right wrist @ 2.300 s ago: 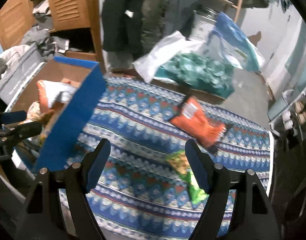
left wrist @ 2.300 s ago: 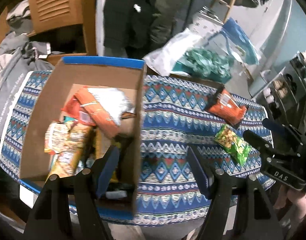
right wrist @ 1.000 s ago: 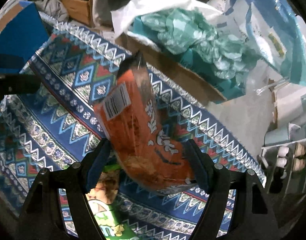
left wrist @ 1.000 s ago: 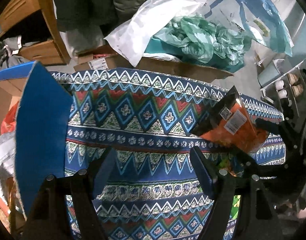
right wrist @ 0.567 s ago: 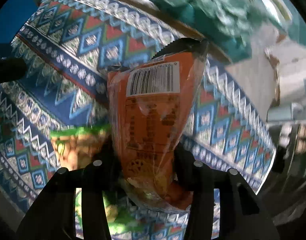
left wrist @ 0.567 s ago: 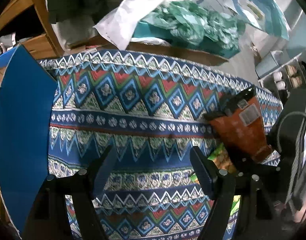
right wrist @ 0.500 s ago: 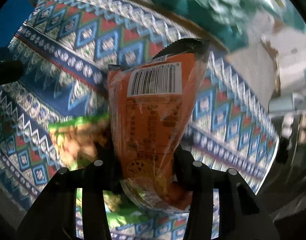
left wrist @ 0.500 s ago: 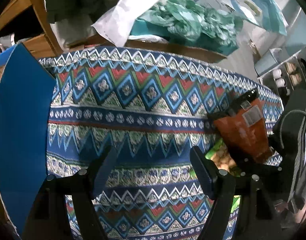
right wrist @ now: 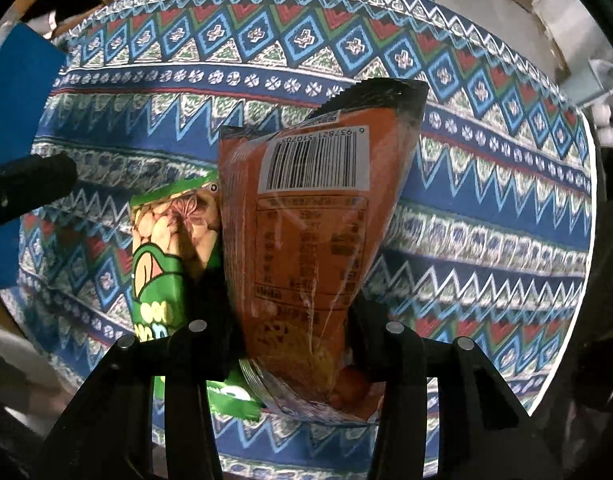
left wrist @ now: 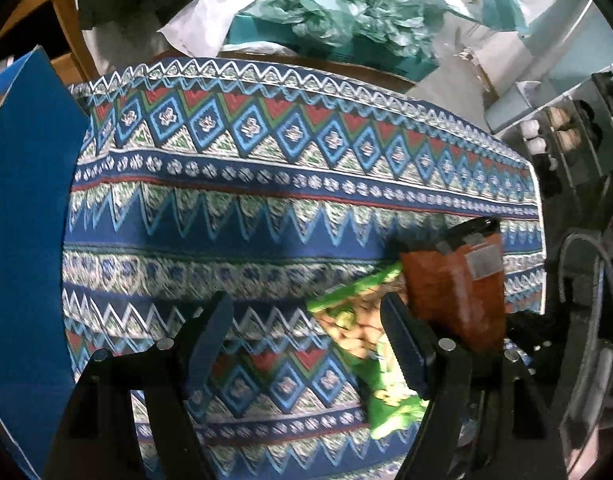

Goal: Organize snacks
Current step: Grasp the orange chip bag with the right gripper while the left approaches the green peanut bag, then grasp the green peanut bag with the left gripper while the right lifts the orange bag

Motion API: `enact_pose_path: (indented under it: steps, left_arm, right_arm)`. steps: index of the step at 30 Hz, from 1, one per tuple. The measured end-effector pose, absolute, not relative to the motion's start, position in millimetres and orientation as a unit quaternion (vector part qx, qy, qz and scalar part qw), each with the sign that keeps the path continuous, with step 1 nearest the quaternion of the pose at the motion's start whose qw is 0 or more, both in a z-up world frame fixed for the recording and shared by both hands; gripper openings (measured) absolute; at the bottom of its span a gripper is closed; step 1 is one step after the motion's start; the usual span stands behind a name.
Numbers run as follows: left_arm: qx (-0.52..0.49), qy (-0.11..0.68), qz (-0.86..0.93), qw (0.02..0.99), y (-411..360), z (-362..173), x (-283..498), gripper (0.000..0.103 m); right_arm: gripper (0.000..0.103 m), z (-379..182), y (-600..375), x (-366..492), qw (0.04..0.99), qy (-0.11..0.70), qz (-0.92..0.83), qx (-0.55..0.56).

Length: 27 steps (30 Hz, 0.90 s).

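An orange snack bag (right wrist: 318, 208) with a barcode label stands upright over the patterned tablecloth (right wrist: 466, 200). My right gripper (right wrist: 290, 312) is shut on the bag's lower end. A green peanut bag (right wrist: 166, 248) lies flat just left of it. In the left wrist view my left gripper (left wrist: 304, 304) hangs open above the cloth with nothing between its fingers. The green peanut bag (left wrist: 358, 328) lies partly under its right finger, and the orange snack bag (left wrist: 454, 288) is just beyond. A blue wall of the cardboard box (left wrist: 26, 220) stands at the far left.
Behind the table's far edge lie a white plastic bag (left wrist: 210, 12) and crumpled teal plastic (left wrist: 346, 8). A shelf with small items (left wrist: 566, 128) stands at the right. Wooden furniture (left wrist: 66, 40) is at the back left. Bare tablecloth (left wrist: 226, 200) stretches between the box and the bags.
My right gripper closed on the orange bag and rolled, so the bag now stands upright. My left gripper slid right, from beside the box to over the green bag.
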<state>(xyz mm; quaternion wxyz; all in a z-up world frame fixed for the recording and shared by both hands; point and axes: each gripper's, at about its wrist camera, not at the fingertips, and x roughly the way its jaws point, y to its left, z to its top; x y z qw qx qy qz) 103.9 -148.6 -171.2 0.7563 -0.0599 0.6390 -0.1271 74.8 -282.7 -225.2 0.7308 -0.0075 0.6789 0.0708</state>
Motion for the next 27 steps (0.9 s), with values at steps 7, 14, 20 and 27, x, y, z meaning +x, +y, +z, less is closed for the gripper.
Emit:
enact_pose_path:
  steps: [7, 14, 20, 27]
  left_arm:
    - [-0.096, 0.649, -0.143, 0.741, -164, -173, 86, 0.082]
    - [-0.094, 0.651, -0.149, 0.738, -187, -176, 77, 0.082]
    - [-0.083, 0.657, -0.156, 0.733, -210, -184, 72, 0.083]
    - [-0.053, 0.673, -0.152, 0.722, -234, -205, 65, 0.083]
  right_arm:
    - [0.043, -225, -291, 30, 0.738, 0.672, 0.059, 0.020]
    - [0.043, -220, -327, -11, 0.745, 0.664, 0.044, 0.054]
    - [0.043, -221, -375, -20, 0.751, 0.655, 0.023, 0.080]
    - [0.043, -215, -415, -36, 0.760, 0.644, 0.008, 0.091]
